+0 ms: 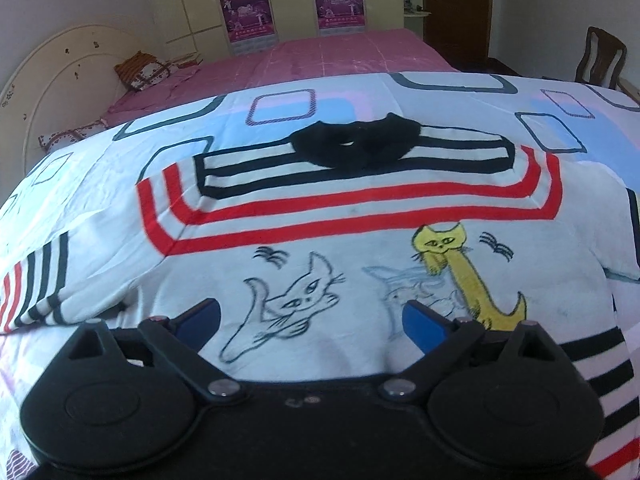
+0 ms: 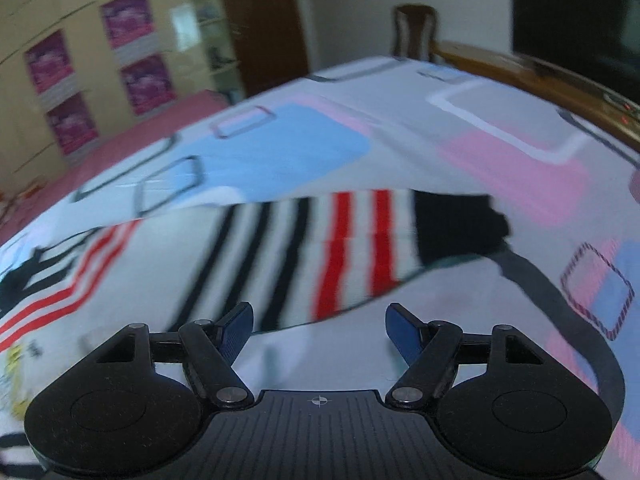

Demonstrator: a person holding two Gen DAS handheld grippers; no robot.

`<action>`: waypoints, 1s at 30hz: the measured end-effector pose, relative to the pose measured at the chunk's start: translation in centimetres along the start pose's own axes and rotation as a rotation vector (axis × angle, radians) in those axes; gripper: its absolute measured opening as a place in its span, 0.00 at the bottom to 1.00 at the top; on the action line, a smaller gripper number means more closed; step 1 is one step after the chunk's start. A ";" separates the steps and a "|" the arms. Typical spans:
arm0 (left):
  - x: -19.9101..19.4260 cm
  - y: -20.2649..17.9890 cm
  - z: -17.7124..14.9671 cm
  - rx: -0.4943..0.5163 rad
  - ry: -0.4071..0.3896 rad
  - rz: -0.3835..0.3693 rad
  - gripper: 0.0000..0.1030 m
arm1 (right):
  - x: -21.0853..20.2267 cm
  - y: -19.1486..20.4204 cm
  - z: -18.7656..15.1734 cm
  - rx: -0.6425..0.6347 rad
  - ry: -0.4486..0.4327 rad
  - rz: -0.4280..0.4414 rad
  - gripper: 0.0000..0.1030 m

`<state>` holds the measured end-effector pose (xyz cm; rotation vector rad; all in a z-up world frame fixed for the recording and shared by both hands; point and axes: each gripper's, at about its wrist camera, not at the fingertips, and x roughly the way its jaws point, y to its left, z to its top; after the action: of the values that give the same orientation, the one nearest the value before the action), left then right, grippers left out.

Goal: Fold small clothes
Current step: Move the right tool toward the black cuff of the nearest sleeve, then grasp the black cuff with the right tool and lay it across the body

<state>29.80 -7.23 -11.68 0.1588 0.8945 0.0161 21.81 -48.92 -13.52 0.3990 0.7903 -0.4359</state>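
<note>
Currently the small white sweater [image 1: 360, 216] lies spread flat, front up, on a bed under a bedsheet [image 1: 168, 128] printed with blue, pink and grey rounded squares. Black collar [image 1: 352, 146] at the far end from the left wrist camera; black then red stripes ring the yoke below it. Chest print: an outlined cat [image 1: 296, 304] and a yellow cat [image 1: 452, 256] side by side.

Left hand-held gripper [image 1: 312, 320]: jaws spread wide, blue fingertips [image 1: 424, 326] low over the chest print, one tip near each cat. Nothing between the pads; fabric not pinched.

Right hand-held gripper [image 2: 319, 330]: jaws parted, narrower than the left pair. Blue fingertips [image 2: 238, 330] sit just in front of the striped sleeve [image 2: 320, 248], whose black cuff [image 2: 456, 228] points to the right of that view. Sleeve lies flat on the sheet beyond the tips and is not gripped. Right view is motion-blurred, so contact between tips and cloth cannot be judged.

Background, left view: a second bed with a pink cover [image 1: 340, 52], a pale headboard [image 1: 60, 80], a cupboard with magenta posters [image 1: 248, 8], a dark wooden chair [image 1: 600, 56].
</note>
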 end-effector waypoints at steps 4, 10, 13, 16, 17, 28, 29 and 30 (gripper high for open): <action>0.5 -0.8 0.3 0.015 0.003 0.005 0.91 | 1.8 -2.4 1.0 0.073 0.023 -0.015 0.48; 1.0 -0.9 0.5 0.020 0.021 0.006 0.82 | 3.4 -4.3 2.6 0.134 -0.016 -0.017 0.38; 1.3 -0.6 0.5 0.014 0.033 0.003 0.79 | 3.9 -5.1 3.2 0.160 -0.035 -0.020 0.17; 1.4 -0.4 0.5 0.012 0.035 0.005 0.76 | 3.4 -4.3 3.2 0.126 -0.067 -0.027 0.12; 1.4 -0.2 0.5 0.011 0.035 0.001 0.76 | 2.9 -3.9 3.3 0.106 -0.089 -0.026 0.09; -0.1 3.8 0.5 -0.053 -0.021 0.004 0.75 | -3.6 9.9 3.8 -0.177 -0.249 0.233 0.08; -0.2 4.5 0.4 -0.059 -0.023 0.007 0.75 | -4.0 11.7 3.4 -0.200 -0.245 0.268 0.08; -0.2 5.2 0.3 -0.068 -0.025 0.012 0.75 | -4.1 13.5 2.9 -0.219 -0.240 0.299 0.08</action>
<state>30.17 -2.14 -10.55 0.1011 0.8673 0.0552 27.89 -38.07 -6.19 0.2488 0.5269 -0.1118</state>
